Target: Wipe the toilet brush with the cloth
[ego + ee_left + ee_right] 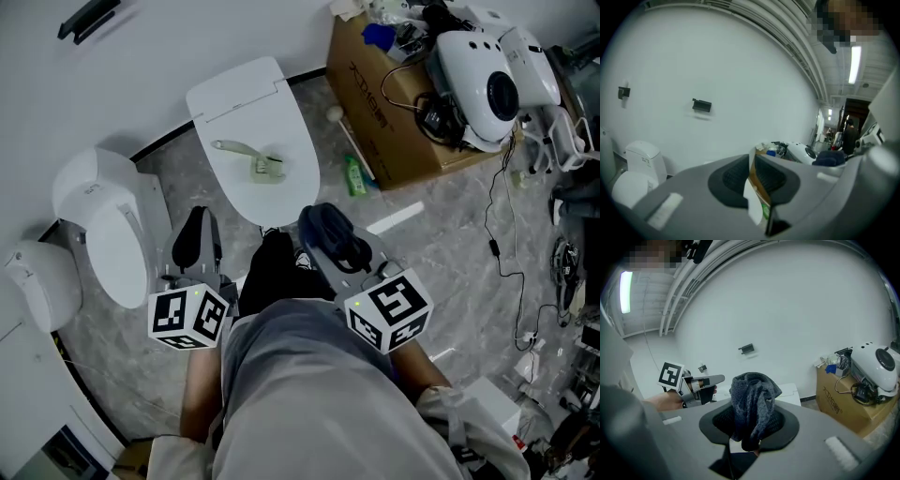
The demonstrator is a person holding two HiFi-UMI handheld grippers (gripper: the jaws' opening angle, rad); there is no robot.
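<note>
A pale green toilet brush (247,156) lies flat on the closed white toilet lid (272,108), straight ahead of me. My right gripper (330,236) hovers just short of the toilet's front edge, shut on a dark blue-grey cloth (339,242) that bunches up between its jaws (754,401). My left gripper (197,234) is level with it on the left, its black jaws almost together with nothing between them (751,163). In the right gripper view the left gripper (702,386) shows in a hand, off to the left.
A second white toilet-like unit (112,216) stands at the left by the wall. A cardboard box (389,103) loaded with cables and a white device (487,80) sits right of the toilet. A green bottle (355,175) lies on the grey floor between them. Cables trail at the right.
</note>
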